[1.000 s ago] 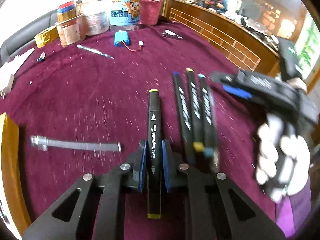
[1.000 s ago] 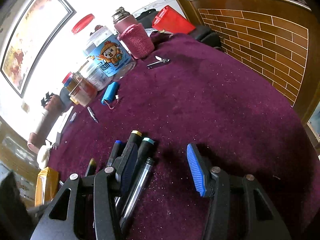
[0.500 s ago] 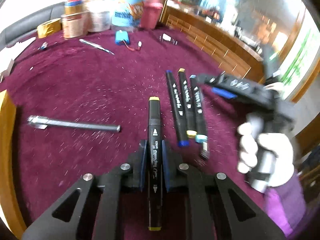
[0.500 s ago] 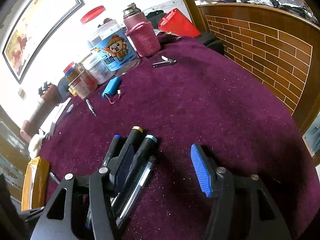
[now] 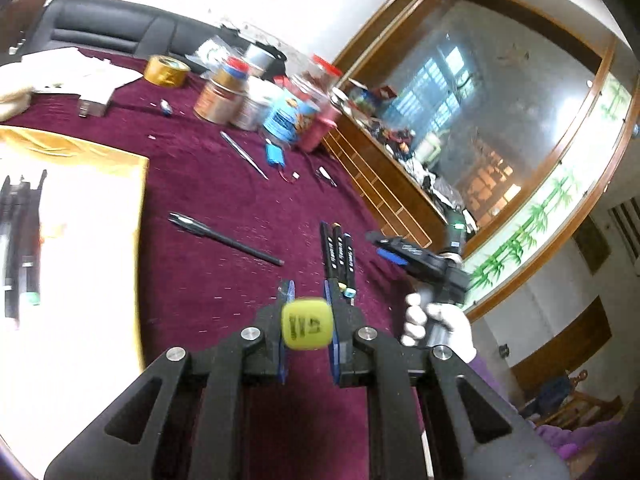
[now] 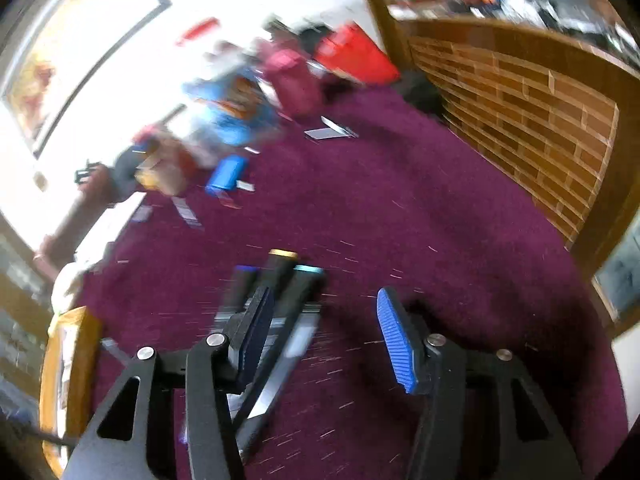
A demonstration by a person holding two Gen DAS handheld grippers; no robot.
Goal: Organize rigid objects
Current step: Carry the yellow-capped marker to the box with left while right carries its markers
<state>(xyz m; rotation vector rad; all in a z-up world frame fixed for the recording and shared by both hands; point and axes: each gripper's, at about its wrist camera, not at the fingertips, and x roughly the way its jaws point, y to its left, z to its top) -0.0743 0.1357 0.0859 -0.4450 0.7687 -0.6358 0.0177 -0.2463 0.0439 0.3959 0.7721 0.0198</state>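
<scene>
My left gripper is shut on a black marker with a yellow cap, lifted off the maroon cloth with its end cap facing the camera. Three more black markers lie side by side on the cloth just beyond; they also show in the right wrist view, blurred. My right gripper is open and empty, low over those markers; it also shows in the left wrist view. A yellow-rimmed tray at left holds several dark pens.
A dark pen lies alone on the cloth. Metal tweezers, a blue battery pack and a small clip tool lie farther back. Jars, tins and a tape roll crowd the far edge. A wooden brick-pattern ledge borders the right.
My left gripper has lifted the yellow-capped marker off the cloth and swung left toward the tray, tipping the marker end-on. My right gripper stays open over the three markers, now blurred by motion.
</scene>
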